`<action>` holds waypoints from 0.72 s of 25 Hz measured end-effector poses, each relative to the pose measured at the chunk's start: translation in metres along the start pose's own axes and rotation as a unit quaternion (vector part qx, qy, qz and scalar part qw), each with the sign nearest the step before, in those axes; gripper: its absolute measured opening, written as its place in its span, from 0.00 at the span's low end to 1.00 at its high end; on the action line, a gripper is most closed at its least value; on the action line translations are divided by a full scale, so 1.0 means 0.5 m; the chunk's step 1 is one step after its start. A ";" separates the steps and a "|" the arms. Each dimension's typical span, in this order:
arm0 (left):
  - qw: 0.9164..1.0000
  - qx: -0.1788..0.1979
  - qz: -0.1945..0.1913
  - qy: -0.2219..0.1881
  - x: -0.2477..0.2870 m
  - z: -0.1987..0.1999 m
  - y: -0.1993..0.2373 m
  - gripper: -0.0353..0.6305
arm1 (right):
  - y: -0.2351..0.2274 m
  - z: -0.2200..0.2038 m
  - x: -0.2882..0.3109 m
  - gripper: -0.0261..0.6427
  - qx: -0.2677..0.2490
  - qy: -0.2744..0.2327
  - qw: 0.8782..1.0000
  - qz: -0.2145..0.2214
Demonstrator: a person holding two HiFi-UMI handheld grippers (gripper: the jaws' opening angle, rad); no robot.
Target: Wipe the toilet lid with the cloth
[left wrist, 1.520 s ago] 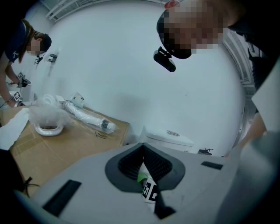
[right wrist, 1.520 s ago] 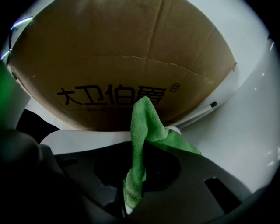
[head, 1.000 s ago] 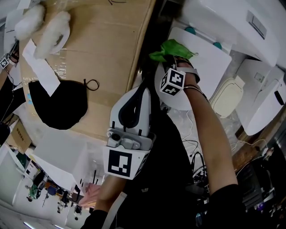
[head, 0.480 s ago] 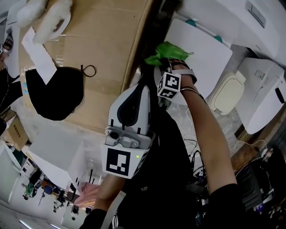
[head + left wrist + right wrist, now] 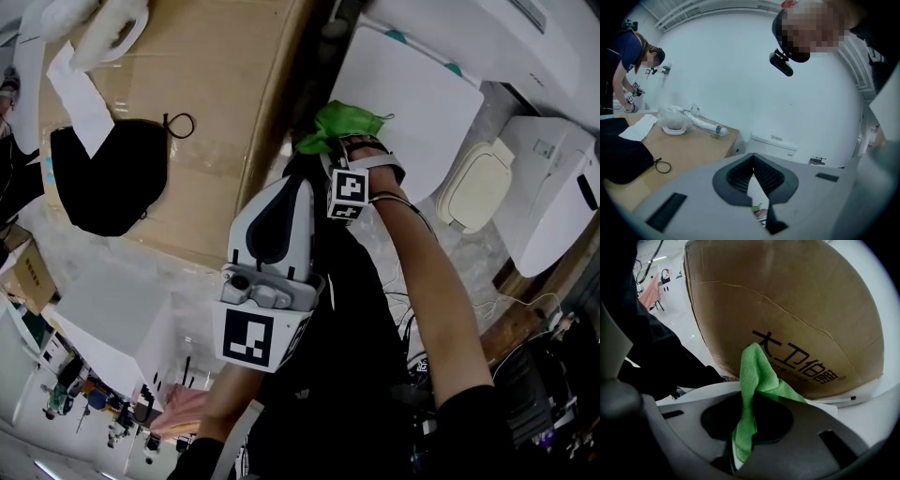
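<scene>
1. One green cloth [image 5: 342, 127] is the thing at work. It is bunched at the left edge of the white toilet lid [image 5: 412, 103], in the narrow space between the lid and the cardboard box [image 5: 206, 103].
2. The right gripper [image 5: 745, 427] has its jaws closed on the cloth. In the right gripper view a fold of the cloth runs down between them, and the rest stands up ahead of the jaws, against the printed side of the box.
3. In the head view that gripper's marker cube [image 5: 349, 195] sits just below the cloth, and the person's bare forearm [image 5: 422, 272] runs down and to the right from it.
4. The left gripper [image 5: 753, 164] is empty, with its ribbed jaws brought together at the tips. It is held back from the lid, nearer the person's body, and touches neither cloth nor toilet.
5. Beyond the lid, at the top right of the head view, is the white toilet tank [image 5: 487, 37]. A cream-coloured seat [image 5: 476, 192] lies to the right of the lid.
6. On top of the box, well apart from the cloth, lie a black bag [image 5: 98, 178] with a cord loop and a white sheet of paper [image 5: 80, 98].
7. In the left gripper view another person [image 5: 623, 61] bends over at the far left.
</scene>
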State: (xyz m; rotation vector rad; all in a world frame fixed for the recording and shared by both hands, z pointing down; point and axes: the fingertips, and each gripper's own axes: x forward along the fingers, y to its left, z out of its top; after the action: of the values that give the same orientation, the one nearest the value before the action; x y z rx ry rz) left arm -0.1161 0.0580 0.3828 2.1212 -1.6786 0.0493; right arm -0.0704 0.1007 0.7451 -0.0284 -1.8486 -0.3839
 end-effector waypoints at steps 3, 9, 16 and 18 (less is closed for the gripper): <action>1.000 0.000 0.000 -0.003 -0.017 -0.006 -0.013 0.07 | 0.032 -0.001 -0.009 0.13 -0.019 -0.003 1.000 0.003; 1.000 -0.003 0.000 0.001 -0.045 -0.029 -0.045 0.07 | 0.118 -0.012 -0.031 0.13 -0.065 -0.004 0.998 0.011; 1.000 0.002 -0.016 0.010 -0.061 -0.045 -0.090 0.07 | 0.210 -0.053 -0.063 0.13 -0.098 -0.003 0.995 0.012; 1.000 0.004 -0.022 0.012 -0.060 -0.049 -0.103 0.07 | 0.228 -0.067 -0.070 0.13 -0.100 -0.001 0.995 0.012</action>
State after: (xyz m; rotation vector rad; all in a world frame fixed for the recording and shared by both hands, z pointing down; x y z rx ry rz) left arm -0.0701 0.1030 0.3802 2.1539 -1.6197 0.0666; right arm -0.0041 0.2052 0.7492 -0.1885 -1.8042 -0.5503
